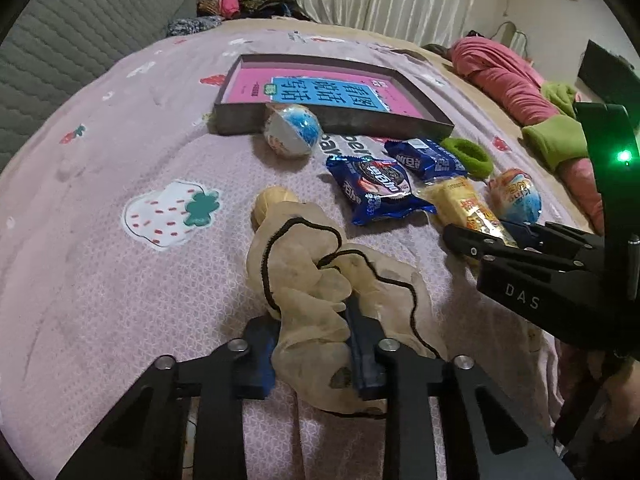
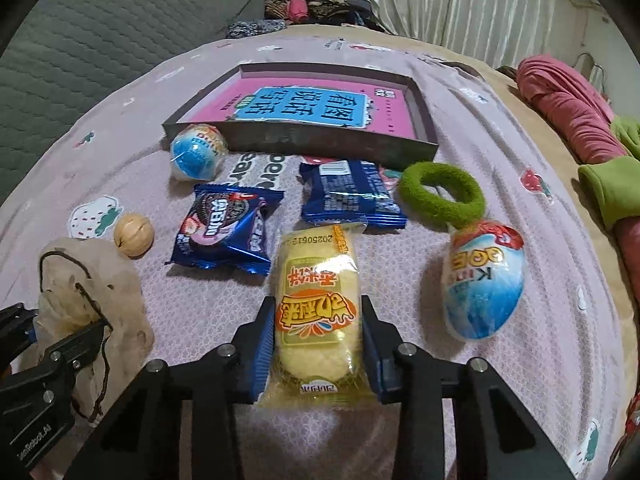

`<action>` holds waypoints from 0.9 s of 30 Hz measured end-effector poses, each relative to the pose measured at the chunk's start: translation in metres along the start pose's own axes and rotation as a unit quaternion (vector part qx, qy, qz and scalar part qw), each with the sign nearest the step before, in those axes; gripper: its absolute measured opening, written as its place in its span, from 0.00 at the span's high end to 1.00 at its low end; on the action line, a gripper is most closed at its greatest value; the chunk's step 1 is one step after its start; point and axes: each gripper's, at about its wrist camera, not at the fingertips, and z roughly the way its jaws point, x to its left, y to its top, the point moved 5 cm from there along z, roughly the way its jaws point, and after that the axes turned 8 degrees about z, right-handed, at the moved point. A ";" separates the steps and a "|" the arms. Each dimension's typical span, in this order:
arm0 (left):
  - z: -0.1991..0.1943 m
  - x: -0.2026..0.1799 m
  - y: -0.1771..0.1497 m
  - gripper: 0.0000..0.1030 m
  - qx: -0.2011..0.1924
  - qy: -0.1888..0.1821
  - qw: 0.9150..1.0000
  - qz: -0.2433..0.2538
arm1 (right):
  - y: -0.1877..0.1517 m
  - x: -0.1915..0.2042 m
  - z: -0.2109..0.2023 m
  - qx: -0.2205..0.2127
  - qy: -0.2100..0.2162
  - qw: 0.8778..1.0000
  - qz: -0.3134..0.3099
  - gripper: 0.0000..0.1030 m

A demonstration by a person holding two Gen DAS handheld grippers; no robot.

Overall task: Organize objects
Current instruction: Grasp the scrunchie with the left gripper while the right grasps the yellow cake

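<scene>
Two claws work over the bed (image 2: 500,128), spread with a pink strawberry-print sheet. A shallow grey box (image 2: 320,138) sits farthest back with a pink book (image 2: 312,108) inside. Just in front lie two blue cookie packs (image 2: 226,232), a green hair tie (image 2: 440,196), two foil-wrapped eggs (image 2: 482,280) and a walnut (image 2: 133,235). The right claw (image 2: 318,344) is clamped on a yellow cake packet (image 2: 316,304), both pads pressing its sides. The left claw (image 1: 312,356) has pinched a cream mesh pouch (image 1: 316,280) with a dark drawstring, near the walnut.
</scene>
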 end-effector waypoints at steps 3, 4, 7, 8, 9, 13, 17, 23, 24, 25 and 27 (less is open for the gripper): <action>-0.003 -0.002 0.001 0.82 -0.006 -0.006 1.000 0.005 | -0.001 -0.001 -0.003 -0.004 0.013 1.000 0.005 0.63; -0.004 -0.003 0.001 0.85 -0.009 -0.007 1.000 0.004 | -0.001 -0.001 -0.004 -0.004 0.020 1.000 0.008 0.63; -0.005 -0.004 0.001 0.87 -0.012 -0.009 1.000 0.005 | -0.003 -0.001 -0.011 -0.008 0.034 0.999 0.013 0.63; -0.006 -0.004 0.001 0.87 -0.013 -0.004 1.000 0.007 | -0.003 -0.001 -0.012 -0.009 0.037 0.999 0.014 0.63; -0.006 -0.005 0.001 0.87 -0.014 -0.001 1.000 0.008 | -0.004 -0.002 -0.014 -0.009 0.040 0.999 0.016 0.63; -0.012 -0.006 0.001 0.87 -0.019 0.002 1.000 0.012 | -0.007 -0.002 -0.022 -0.013 0.043 0.999 0.017 0.63; -0.022 -0.006 0.000 0.87 -0.027 0.000 1.000 0.010 | -0.009 -0.001 -0.031 -0.020 0.044 0.999 0.019 0.63; -0.042 -0.002 0.005 0.88 -0.042 0.009 0.999 0.004 | -0.012 0.001 -0.048 -0.030 0.052 0.998 0.022 0.63; -0.045 -0.002 0.006 0.88 -0.047 0.011 0.999 0.006 | -0.012 0.002 -0.051 -0.033 0.052 0.998 0.022 0.63; -0.049 -0.002 0.006 0.88 -0.050 0.012 0.999 0.006 | -0.013 0.004 -0.055 -0.034 0.056 0.998 0.023 0.63; -0.054 -0.002 0.006 0.88 -0.054 0.014 0.998 0.005 | -0.014 0.005 -0.061 -0.038 0.057 0.997 0.022 0.63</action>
